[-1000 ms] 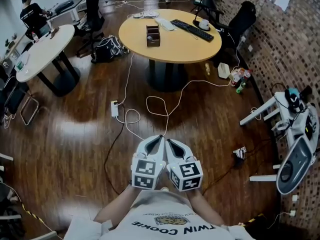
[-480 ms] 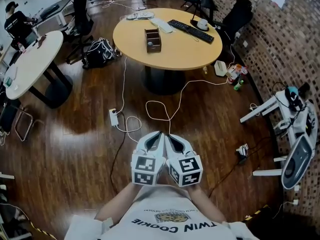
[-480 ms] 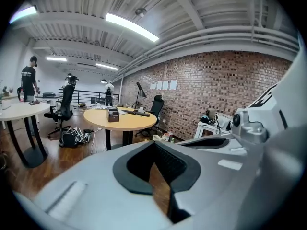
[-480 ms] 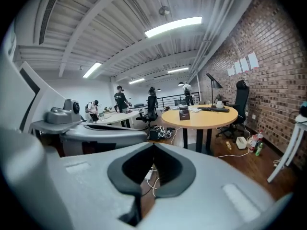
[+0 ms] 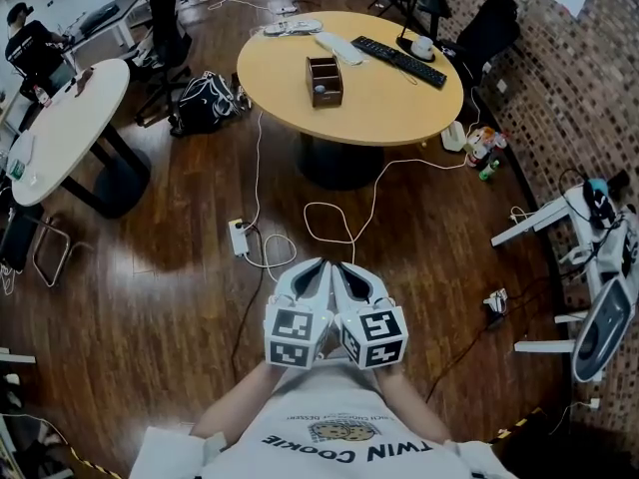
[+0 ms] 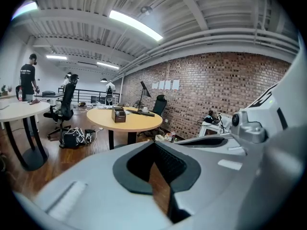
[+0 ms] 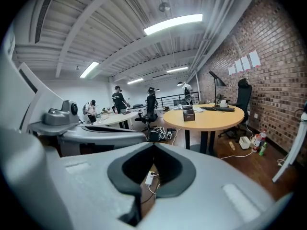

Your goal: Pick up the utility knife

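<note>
Dark wooden floor (image 5: 140,297) spreads beneath a person holding two grippers side by side, close before the chest. The left gripper (image 5: 319,266) and the right gripper (image 5: 340,267) both have their jaws closed together, with nothing between them. Both point slightly downward toward the yellow round table (image 5: 389,103), one of two round tables, which bears one wooden box (image 5: 324,80) and one keyboard (image 5: 399,58). The utility knife cannot be made out at this range. One power strip (image 5: 240,238) lies on the floor nearby.
</note>
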Available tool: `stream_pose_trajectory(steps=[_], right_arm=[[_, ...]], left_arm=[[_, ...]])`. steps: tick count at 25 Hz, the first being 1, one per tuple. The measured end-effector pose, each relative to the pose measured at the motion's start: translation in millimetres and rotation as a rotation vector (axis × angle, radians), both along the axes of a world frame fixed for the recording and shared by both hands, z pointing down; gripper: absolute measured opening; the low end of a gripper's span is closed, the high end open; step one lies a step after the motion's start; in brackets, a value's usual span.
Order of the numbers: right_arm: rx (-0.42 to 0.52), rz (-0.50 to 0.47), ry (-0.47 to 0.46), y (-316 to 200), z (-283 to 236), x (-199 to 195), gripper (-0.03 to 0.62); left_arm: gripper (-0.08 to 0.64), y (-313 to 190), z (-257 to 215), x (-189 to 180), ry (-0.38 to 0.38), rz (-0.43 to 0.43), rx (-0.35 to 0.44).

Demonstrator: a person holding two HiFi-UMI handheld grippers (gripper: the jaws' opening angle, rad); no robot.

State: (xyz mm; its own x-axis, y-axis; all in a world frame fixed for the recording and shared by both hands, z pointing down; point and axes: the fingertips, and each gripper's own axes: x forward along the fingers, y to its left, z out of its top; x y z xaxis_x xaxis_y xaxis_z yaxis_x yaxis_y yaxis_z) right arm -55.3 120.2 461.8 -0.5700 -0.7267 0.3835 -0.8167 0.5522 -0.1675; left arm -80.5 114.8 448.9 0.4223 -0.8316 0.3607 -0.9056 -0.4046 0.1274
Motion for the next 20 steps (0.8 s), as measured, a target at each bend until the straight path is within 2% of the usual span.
stream_pose_trajectory(steps=[6,11,20], right_arm=[[-0.024,0.014,-0.018,-32.1,9.9,-3.1,0.002],[-0.039,-0.015,-0.025,-65.2,20.9,-5.9,0.002],[-0.046,-0.075,-0.025,-166.2,22.9,21.2,0.002]], left_arm=[[0.007,-30.5,7.6,-2.8,-0.005,0.006,-0.016],[0.008,-63.9,19.3,-6.0,-0.009,-0.025,-0.035],[0.008,-158.1,26.5,20.4,-0.037,-0.071,-0.054]])
